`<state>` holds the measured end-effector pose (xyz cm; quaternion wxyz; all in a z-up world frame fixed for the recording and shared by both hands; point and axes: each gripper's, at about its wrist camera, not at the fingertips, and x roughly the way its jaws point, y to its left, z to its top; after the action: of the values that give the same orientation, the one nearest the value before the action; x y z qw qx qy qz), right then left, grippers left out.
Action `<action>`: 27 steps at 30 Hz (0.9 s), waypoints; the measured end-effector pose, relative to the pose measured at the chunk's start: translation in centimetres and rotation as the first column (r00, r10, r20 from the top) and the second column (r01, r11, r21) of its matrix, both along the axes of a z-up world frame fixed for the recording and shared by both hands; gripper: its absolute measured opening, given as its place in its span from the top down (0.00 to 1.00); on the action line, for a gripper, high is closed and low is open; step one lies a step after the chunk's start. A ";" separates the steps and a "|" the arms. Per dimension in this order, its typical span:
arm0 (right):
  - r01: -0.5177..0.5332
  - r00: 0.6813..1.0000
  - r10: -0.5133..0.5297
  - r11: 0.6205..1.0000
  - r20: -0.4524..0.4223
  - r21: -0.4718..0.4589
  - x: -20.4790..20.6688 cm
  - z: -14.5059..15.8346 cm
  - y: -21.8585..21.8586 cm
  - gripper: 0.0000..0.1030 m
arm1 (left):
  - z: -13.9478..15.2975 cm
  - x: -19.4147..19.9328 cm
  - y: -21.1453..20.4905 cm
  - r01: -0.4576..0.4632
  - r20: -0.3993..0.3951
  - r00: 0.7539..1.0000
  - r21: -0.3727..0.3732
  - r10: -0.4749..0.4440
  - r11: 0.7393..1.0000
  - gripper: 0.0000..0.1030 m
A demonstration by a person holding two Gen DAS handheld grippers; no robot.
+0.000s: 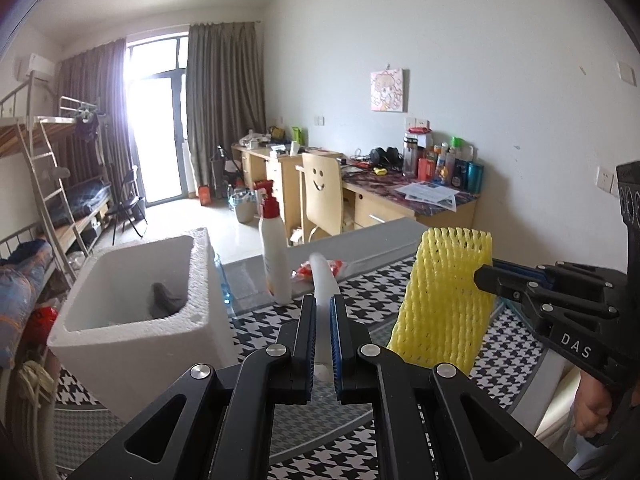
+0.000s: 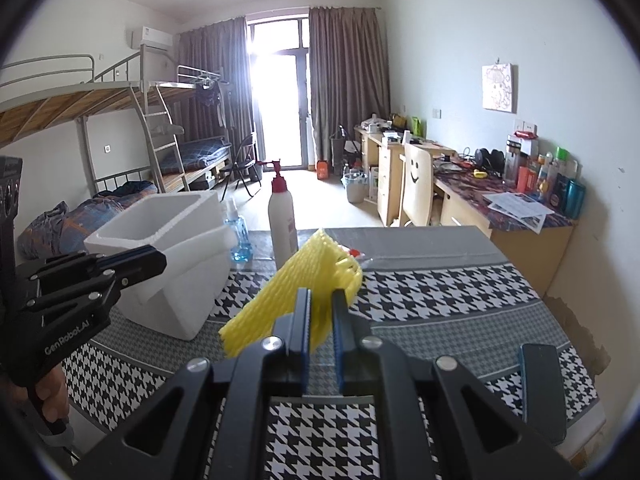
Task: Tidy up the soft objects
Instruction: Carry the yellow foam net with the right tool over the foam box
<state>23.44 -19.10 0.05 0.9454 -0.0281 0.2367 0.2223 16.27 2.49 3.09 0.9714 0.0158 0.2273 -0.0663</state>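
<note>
My left gripper (image 1: 322, 304) is shut on a white foam piece (image 1: 321, 274) that sticks up between its blue pads. Beside it on the right, my right gripper (image 1: 480, 276) is shut on a yellow foam net sleeve (image 1: 444, 300), held above the houndstooth tablecloth (image 1: 372, 280). In the right wrist view the same yellow sleeve (image 2: 288, 292) lies across the right gripper (image 2: 320, 296). The left gripper (image 2: 160, 258) shows at the left there, in front of the white styrofoam box (image 2: 176, 216). The box (image 1: 132, 300) is open-topped and has a dark grey object (image 1: 166, 300) inside.
A white spray bottle with a red top (image 1: 274, 248) and an orange packet (image 1: 316, 270) stand behind the grippers. A blue bottle (image 2: 236, 236) sits by the box. A dark flat object (image 2: 540, 392) lies at the table's right edge. Desks, a chair and bunk beds fill the room beyond.
</note>
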 end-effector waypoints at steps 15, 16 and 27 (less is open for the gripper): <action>-0.076 0.995 0.075 0.997 0.062 0.011 -0.2 2.5 3.0 0.88 | 2.0 -0.3 2.5 -0.110 0.054 0.992 -0.004 0.110 0.994 0.93; -0.080 0.995 0.079 0.997 0.064 0.014 -0.3 2.6 3.1 0.88 | 2.2 -0.4 2.7 -0.117 0.058 0.991 -0.009 0.118 0.993 0.93; -0.143 0.986 0.142 0.990 0.082 0.008 -0.4 3.6 5.3 0.88 | 3.0 -1.1 4.0 -0.202 0.098 0.975 -0.006 0.201 0.979 0.93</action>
<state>23.07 -13.79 3.65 0.9361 -0.0476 0.1939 0.2896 15.17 6.51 6.09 0.9832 -0.0023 0.1796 0.0338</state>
